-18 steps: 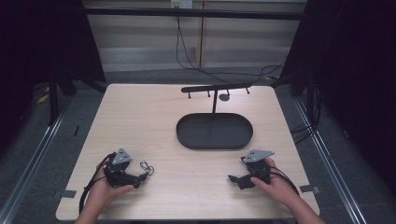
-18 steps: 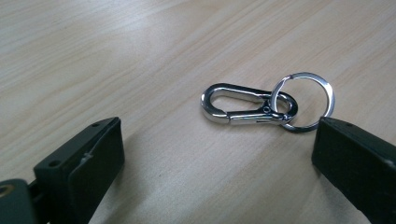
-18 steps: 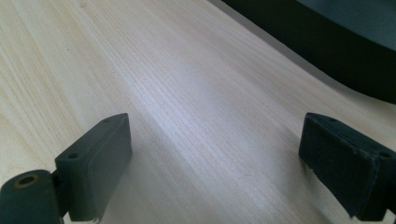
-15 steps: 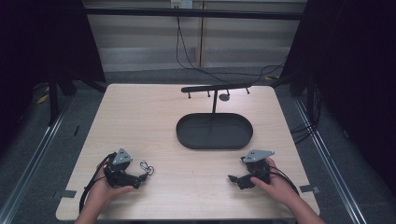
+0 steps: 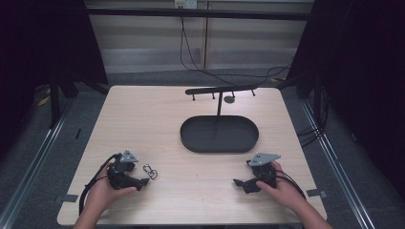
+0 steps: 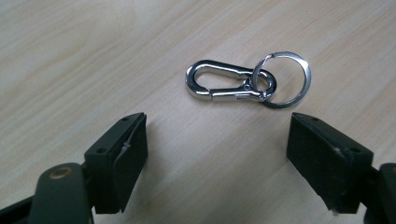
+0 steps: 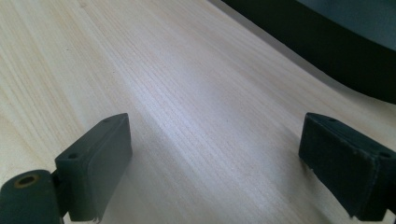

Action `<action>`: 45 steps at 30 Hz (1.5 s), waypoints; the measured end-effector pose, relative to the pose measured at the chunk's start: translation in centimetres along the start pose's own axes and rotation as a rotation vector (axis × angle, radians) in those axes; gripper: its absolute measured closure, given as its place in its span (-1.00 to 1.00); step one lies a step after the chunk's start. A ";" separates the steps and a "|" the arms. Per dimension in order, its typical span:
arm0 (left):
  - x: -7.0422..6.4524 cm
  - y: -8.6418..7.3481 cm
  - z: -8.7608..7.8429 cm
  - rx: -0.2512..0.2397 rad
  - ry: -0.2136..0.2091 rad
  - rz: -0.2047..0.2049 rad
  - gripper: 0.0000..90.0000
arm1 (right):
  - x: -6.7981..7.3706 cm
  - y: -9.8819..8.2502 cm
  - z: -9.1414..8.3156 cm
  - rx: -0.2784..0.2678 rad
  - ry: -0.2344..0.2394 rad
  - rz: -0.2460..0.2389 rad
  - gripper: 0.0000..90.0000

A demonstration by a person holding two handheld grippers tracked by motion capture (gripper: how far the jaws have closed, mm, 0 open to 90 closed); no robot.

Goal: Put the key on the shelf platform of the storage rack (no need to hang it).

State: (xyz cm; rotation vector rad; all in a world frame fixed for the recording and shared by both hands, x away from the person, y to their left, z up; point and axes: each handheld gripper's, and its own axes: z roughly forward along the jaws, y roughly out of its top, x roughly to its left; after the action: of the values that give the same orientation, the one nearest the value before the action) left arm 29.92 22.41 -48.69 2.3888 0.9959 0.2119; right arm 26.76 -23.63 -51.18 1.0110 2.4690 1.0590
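Left gripper (image 6: 217, 154) jaws released, clip (image 6: 231, 81) with ring (image 6: 285, 79) lying flat on worktop (image 5: 191, 124) just ahead. Right gripper (image 7: 215, 163) jaws released, empty.

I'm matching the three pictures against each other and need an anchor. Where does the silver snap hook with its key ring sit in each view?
High view: the snap hook lies on the table, just right of the left gripper.
Left gripper view: upper centre, flat on the wood ahead of the open jaws, untouched.
Right gripper view: not in it; the black tray crosses the top right.
Shared landmark: the pale wood tabletop.
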 end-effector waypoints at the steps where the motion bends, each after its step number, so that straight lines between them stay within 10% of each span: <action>1: 0.0 0.0 0.0 0.000 0.000 0.000 -0.51 | 0.0 0.0 0.0 0.000 0.000 0.000 -0.80; 16: -0.2 2.8 0.1 0.164 0.000 0.051 -0.34 | 0.0 0.0 0.0 0.000 0.000 0.000 -0.80; 45: -0.7 5.9 2.1 0.263 -0.034 0.064 -0.19 | 0.0 0.0 0.0 0.000 0.000 0.000 -0.80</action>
State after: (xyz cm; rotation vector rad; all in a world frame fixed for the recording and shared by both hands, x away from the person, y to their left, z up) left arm 33.75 17.59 -47.22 2.6545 0.9838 0.0667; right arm 26.76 -23.64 -51.18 1.0110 2.4691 1.0590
